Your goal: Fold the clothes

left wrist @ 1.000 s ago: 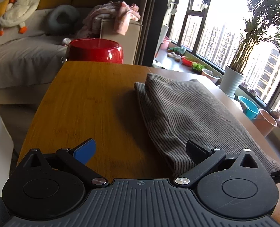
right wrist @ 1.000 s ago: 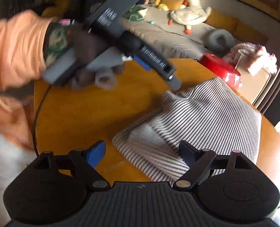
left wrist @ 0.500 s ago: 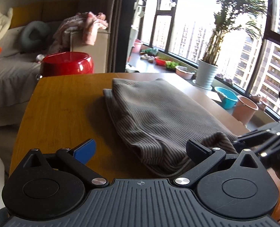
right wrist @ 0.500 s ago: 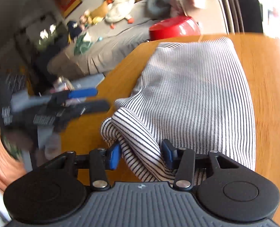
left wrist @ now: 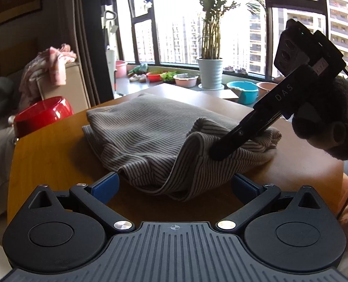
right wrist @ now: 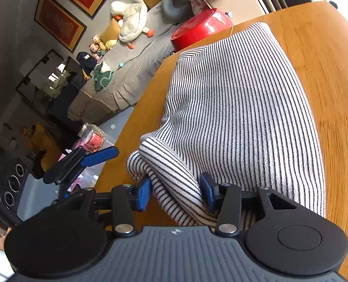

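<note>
Here, garment (right wrist: 239, 98) hem near table (right wrist: 334, 70) edge.

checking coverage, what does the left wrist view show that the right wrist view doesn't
Only the left wrist view: the window with the potted palm and blue basin, and the right claw seen from outside. Only the right wrist view: the plush duck, framed pictures, and the right claw's pads pinching a fold. Both: striped garment, wooden table, red bowl.

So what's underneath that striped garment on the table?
The striped garment lies directly on the wooden table; whatever is inside its folds is hidden. The right gripper pinches its near edge.
</note>
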{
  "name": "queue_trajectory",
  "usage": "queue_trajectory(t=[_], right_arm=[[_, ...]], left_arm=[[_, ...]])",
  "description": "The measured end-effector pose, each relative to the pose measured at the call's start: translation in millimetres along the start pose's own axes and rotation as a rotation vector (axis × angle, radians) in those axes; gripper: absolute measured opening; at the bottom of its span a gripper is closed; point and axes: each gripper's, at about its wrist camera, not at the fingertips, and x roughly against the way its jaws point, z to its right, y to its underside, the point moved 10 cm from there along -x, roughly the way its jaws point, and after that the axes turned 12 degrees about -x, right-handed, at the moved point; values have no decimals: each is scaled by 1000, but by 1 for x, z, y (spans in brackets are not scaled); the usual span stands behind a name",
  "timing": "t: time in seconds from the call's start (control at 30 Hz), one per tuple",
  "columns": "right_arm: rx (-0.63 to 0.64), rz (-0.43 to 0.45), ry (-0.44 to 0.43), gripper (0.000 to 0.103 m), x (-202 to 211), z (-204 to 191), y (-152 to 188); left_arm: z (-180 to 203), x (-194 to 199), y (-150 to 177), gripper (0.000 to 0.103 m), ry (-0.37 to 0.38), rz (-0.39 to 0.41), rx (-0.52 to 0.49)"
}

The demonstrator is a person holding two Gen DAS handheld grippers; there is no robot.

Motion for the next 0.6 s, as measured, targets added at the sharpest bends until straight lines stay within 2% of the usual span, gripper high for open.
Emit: queue_trajectory(t=[0.1, 0.27, 0.33, 0.4, 0.47, 0.53, 0.6], right_arm=[[-15, -5, -13, 44, -2, 1, -2], [-4, 0, -6, 44, -5, -1, -5], [67, 34, 46, 47, 1, -6, -5], [175, 89, 104, 50, 14, -15, -6], [329, 158, 173, 65, 31, -26, -5], [502, 226, 255, 72, 48, -34, -2], [632, 240, 320, 73, 57, -36, 7]], left_arm=[[8, -20, -9, 103, -6, 8, -81], [21, -42, -20, 103, 54, 29, -109], [22, -44, -22, 95, 69, 47, -107], [24, -44, -22, 76, 97, 52, -99], [26, -45, -22, 72, 107, 49, -96], [25, -46, -21, 69, 117, 51, -83], [22, -46, -21, 68, 128, 54, -52]])
